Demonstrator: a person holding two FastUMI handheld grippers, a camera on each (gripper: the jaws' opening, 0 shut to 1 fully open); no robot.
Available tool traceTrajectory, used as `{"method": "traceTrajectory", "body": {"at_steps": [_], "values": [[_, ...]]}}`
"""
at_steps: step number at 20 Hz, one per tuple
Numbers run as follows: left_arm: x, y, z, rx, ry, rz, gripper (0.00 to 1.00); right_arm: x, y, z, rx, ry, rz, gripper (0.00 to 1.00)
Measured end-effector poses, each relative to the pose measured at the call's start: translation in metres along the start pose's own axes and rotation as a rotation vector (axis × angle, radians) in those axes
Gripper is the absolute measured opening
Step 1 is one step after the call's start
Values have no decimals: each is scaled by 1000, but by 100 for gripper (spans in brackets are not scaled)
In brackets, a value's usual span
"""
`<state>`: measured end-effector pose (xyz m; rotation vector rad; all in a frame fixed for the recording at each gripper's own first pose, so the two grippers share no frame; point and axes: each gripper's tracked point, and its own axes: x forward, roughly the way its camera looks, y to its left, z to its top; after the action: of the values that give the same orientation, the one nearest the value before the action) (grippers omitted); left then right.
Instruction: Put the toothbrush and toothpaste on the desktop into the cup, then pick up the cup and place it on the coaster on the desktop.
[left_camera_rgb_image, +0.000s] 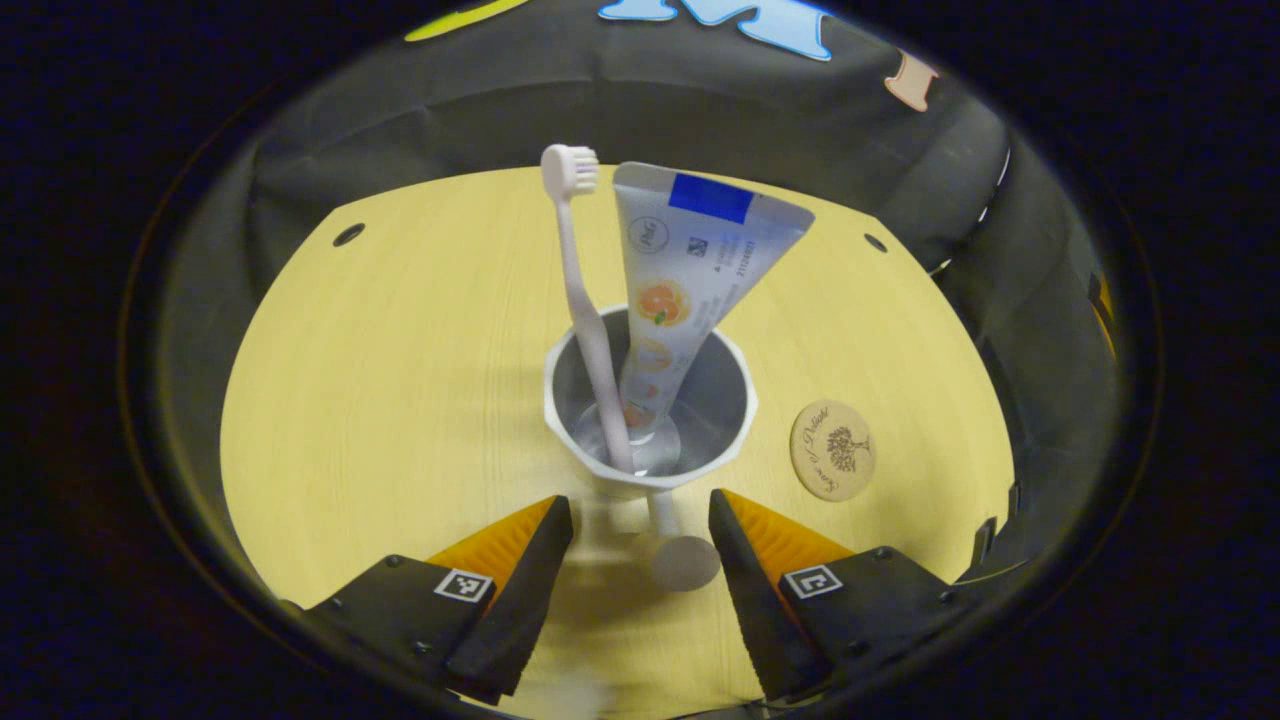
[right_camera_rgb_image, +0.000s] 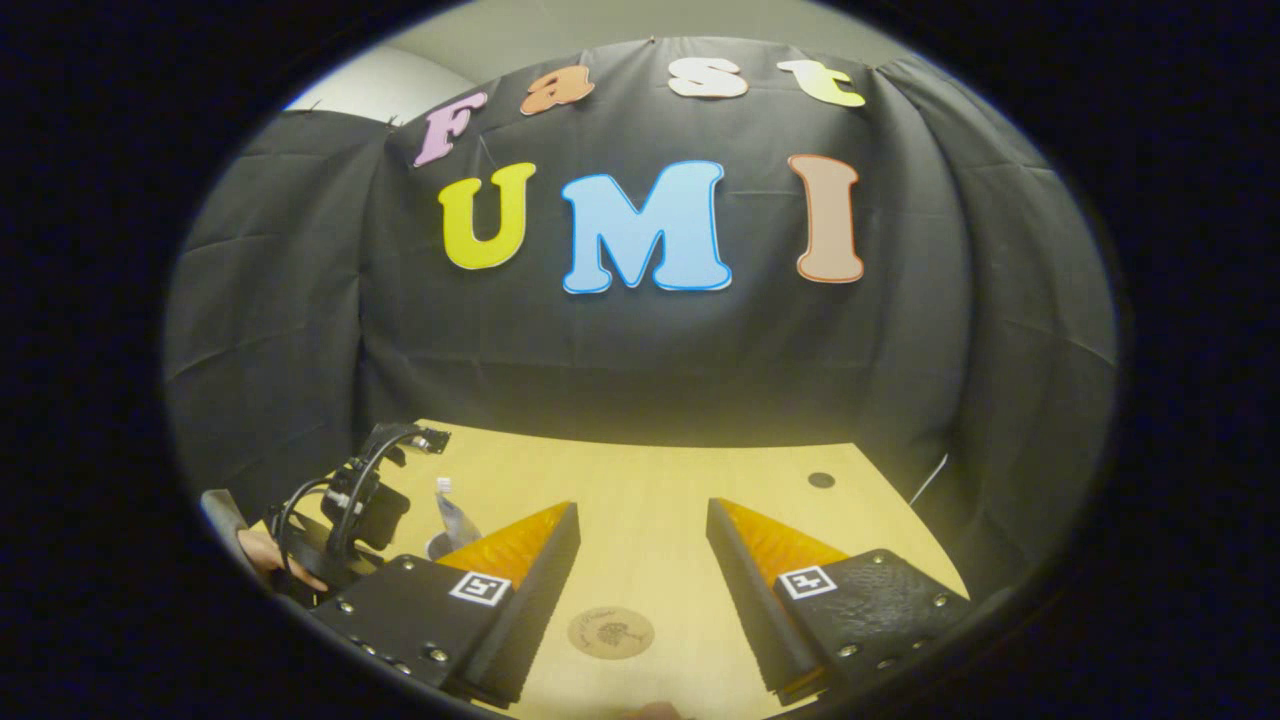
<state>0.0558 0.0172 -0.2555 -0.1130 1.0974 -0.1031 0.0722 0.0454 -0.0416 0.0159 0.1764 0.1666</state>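
Observation:
In the left gripper view a white cup (left_camera_rgb_image: 650, 400) stands upright on the wooden desktop (left_camera_rgb_image: 400, 380). A pale pink toothbrush (left_camera_rgb_image: 585, 300) and a toothpaste tube (left_camera_rgb_image: 690, 270) stand in it, leaning apart. The cup's handle (left_camera_rgb_image: 685, 555) points toward my left gripper (left_camera_rgb_image: 640, 560), which is open with the handle between its fingers, untouched. A round wooden coaster (left_camera_rgb_image: 833, 450) lies just right of the cup. In the right gripper view my right gripper (right_camera_rgb_image: 640, 570) hangs open above the coaster (right_camera_rgb_image: 610, 632). The left gripper (right_camera_rgb_image: 350, 510) and the toothpaste tip (right_camera_rgb_image: 450, 515) show at the left.
Black cloth walls close in the desktop at the back and sides. Small dark holes (left_camera_rgb_image: 348, 235) (left_camera_rgb_image: 875, 242) sit near the desktop's far corners. A hand (right_camera_rgb_image: 265, 550) holds the left gripper at the desktop's left edge.

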Motion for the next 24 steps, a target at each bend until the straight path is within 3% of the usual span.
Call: {"method": "traceTrajectory", "body": {"at_steps": [4, 10, 15, 21, 24], "values": [[7, -1, -1, 0, 35, 18, 89, -9, -18, -10, 28, 20, -38, 82], [10, -6, -9, -29, 60, 25, 42, -18, -32, -28, 96, 68, -63, 82], [8, 1, -9, 51, 33, 88, 33, -24, -34, -32, 116, 74, -66, 82], [9, -1, -4, 67, -41, 103, 28, -29, -34, -32, 109, 67, -66, 82], [4, -14, 0, 66, -76, 73, 26, -31, -36, -31, 113, 64, -68, 82]]}}
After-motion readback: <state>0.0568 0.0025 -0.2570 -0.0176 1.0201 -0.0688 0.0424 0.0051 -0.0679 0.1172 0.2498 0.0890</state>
